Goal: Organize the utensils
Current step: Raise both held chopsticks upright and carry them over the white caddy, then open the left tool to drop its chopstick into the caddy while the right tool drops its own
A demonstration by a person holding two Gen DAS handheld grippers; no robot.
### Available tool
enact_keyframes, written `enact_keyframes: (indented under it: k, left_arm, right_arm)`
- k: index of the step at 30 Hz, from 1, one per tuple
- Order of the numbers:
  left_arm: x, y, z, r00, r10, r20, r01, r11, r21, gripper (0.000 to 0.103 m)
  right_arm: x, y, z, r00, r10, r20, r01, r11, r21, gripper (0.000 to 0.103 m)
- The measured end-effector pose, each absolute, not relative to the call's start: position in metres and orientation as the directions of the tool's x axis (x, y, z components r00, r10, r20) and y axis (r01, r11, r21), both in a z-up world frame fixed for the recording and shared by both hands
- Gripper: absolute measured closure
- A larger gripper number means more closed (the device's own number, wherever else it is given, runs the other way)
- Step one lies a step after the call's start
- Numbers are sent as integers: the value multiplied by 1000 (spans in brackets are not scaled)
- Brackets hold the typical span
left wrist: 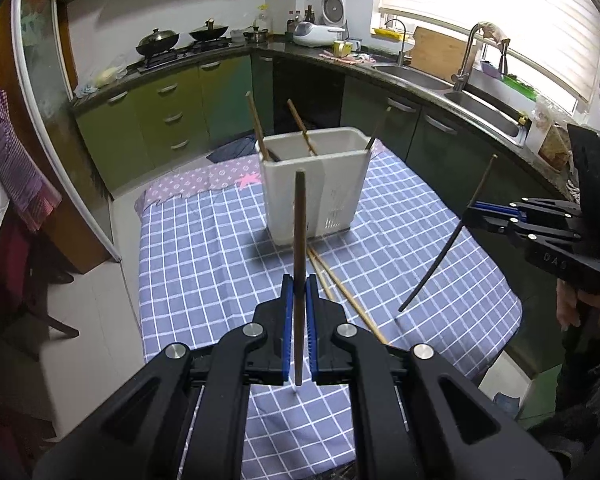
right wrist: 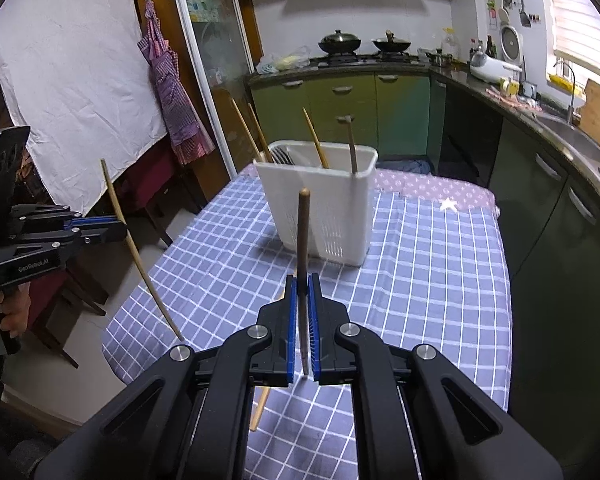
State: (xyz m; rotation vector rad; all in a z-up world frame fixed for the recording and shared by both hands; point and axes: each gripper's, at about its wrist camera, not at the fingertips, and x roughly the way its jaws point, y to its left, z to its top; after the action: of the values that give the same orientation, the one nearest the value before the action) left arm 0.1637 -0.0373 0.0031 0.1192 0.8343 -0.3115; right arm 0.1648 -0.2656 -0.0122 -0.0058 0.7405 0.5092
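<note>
While each claw clamps chopstick upright between pads, holder sits beyond: left claw, right claw.

Bare blue checked tablecloth lies open on both sides of the white slotted plastic utensil holder; wooden chopsticks slant up out of its mouth, and loose light wooden chopsticks lie just before it

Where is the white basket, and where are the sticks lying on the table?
white basket (left wrist: 300, 188), left wrist view, front wall.
loose chopsticks (left wrist: 346, 294), left wrist view, middle of one shaft on the cloth.
</note>
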Motion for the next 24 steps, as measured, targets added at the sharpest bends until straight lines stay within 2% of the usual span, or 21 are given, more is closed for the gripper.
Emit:
enact_keyframes:
  k: [5,9,15,20,24]
  left_arm:
    - [177,-46,38,668,-242,-704,331,944,-10,97]
    - [191,-53,85,747,-255,-614,326,945,4,97]
    - [214,-66,126,826,-261,-500,310,951,16,97]
    - [243,-71,132,878,-232,-419,264,964,19,97]
    - [271,-74,114,870,-220,-441,248,969,6,97]
  right_arm:
    - [172,-256,34,667,457,-588,-475,869,137,97]
    - [185,-249,78,703,476,-529,-489,863,128,97]
    - [224,-236,141,765,468,-443,-471,875,111,97]
    - [266,-227,153,789,422,-447,-426,899,98,97]
    - [301,-221,137,771,394,-500,-400,911,100,97]
